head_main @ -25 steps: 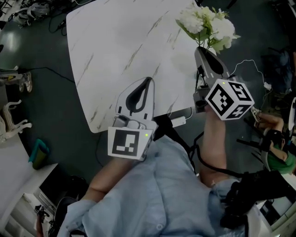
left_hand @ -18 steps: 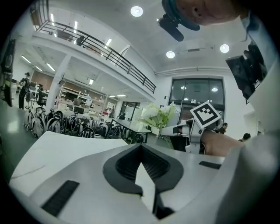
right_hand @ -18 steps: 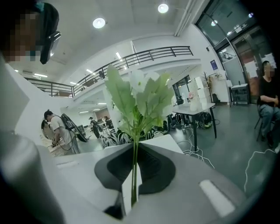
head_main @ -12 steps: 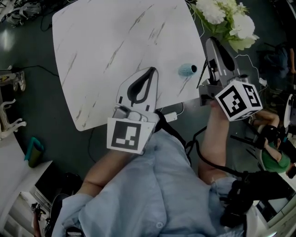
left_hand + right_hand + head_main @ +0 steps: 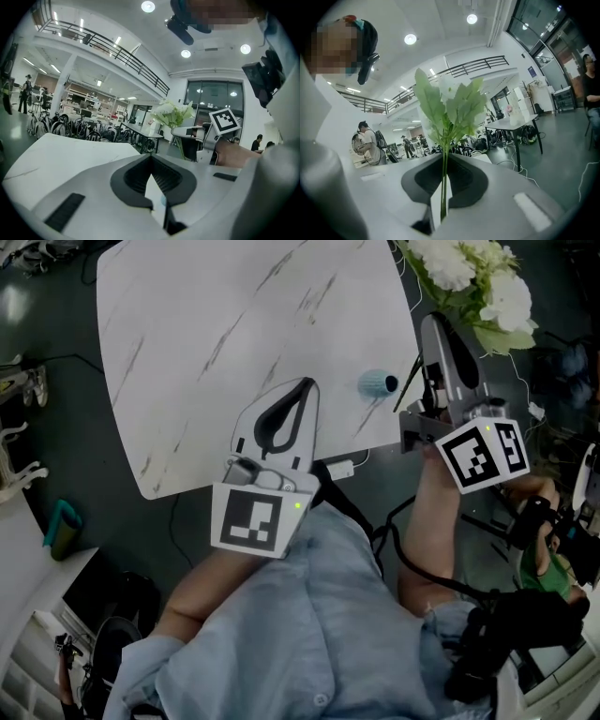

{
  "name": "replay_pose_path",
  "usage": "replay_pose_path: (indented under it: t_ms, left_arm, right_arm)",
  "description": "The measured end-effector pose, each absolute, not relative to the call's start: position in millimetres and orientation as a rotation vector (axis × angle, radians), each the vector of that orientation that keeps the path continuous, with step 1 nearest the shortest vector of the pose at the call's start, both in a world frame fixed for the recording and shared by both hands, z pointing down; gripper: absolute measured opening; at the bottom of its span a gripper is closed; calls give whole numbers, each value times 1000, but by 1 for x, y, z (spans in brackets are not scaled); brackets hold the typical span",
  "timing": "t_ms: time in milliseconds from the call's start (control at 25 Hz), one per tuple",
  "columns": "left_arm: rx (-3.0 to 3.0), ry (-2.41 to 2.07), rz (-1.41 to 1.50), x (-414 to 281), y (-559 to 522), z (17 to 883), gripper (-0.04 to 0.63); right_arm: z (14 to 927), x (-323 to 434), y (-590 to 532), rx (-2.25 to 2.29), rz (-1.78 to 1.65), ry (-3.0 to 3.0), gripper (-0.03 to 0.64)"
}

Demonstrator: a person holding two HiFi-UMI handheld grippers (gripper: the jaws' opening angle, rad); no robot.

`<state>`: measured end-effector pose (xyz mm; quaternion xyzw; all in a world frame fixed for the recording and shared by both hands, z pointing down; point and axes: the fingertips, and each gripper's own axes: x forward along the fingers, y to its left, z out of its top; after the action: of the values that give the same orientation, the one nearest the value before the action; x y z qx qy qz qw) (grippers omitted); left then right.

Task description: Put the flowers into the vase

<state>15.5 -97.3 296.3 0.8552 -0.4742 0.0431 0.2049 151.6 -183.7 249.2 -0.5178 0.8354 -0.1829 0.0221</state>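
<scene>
Both jaw pairs are pressed together: the right gripper [image 5: 436,324] pinches the flowers [image 5: 469,277] by their stems at upper right, ready for the teal vase [image 5: 378,382] just beside; the left gripper [image 5: 305,383] is empty.

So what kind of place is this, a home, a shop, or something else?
Probably a big open lab or workshop hall, not a home. A railed mezzanine runs overhead, rows of bicycles stand along the floor, and work tables sit out in the open space.
</scene>
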Motion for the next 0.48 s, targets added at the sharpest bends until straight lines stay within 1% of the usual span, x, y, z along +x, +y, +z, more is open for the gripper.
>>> replay_pose_path:
  t_ms: [480]
  left_arm:
    - [2340,-1331,166,18,-107,305,5]
  right_arm:
    - [257,156,-188,-1532,-509,2595,8]
